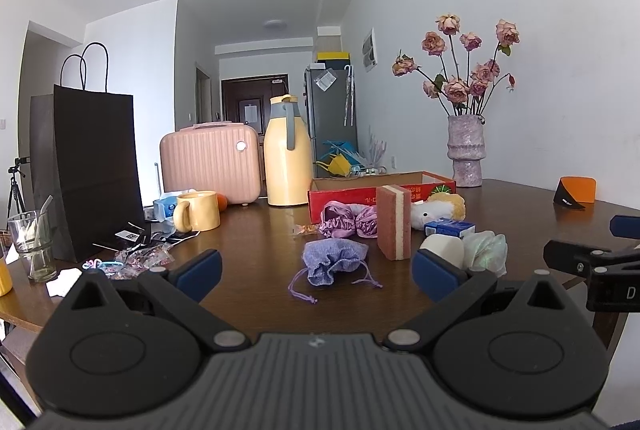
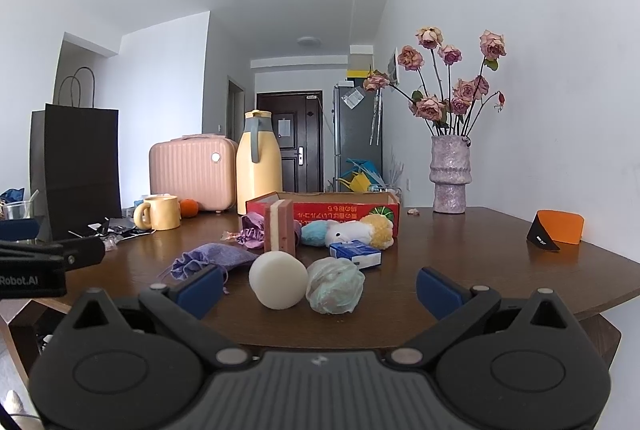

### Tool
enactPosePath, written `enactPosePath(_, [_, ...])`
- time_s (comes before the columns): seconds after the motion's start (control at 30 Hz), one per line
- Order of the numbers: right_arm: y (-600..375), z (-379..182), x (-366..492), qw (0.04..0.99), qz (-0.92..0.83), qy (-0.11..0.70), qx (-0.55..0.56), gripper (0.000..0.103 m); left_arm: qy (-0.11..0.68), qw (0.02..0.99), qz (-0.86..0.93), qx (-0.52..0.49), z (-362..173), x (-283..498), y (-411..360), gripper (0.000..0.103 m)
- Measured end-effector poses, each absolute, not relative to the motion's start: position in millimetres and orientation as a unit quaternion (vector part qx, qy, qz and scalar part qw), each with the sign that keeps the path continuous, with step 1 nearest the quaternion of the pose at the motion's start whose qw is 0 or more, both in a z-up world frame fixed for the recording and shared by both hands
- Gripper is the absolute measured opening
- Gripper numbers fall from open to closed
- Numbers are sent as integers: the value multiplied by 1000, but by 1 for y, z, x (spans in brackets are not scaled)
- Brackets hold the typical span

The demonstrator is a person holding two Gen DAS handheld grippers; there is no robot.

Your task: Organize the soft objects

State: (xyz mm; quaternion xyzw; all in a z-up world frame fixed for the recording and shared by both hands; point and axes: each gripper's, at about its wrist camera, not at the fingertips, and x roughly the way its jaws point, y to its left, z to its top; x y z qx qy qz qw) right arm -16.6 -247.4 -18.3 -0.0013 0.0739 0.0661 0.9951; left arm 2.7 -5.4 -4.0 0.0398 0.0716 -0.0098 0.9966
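The left gripper hangs spread wide and empty over the dark wooden table, facing a purple drawstring pouch. The right gripper is likewise spread (nothing between its fingers), near a white round sponge and a pale mesh puff. Behind them stand a red cardboard box, a flower vase against the white wall, and a hallway door.

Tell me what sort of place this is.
Most likely a lived-in apartment, at a dining table: a wooden table with a vase of dried roses, a fridge down the hallway, and an entrance door.
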Motion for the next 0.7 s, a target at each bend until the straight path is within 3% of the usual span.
enactPosePath(0.7, [-248, -19, -15, 995, 63, 80, 0, 103, 74, 996, -9, 39, -5, 2, -5, 103])
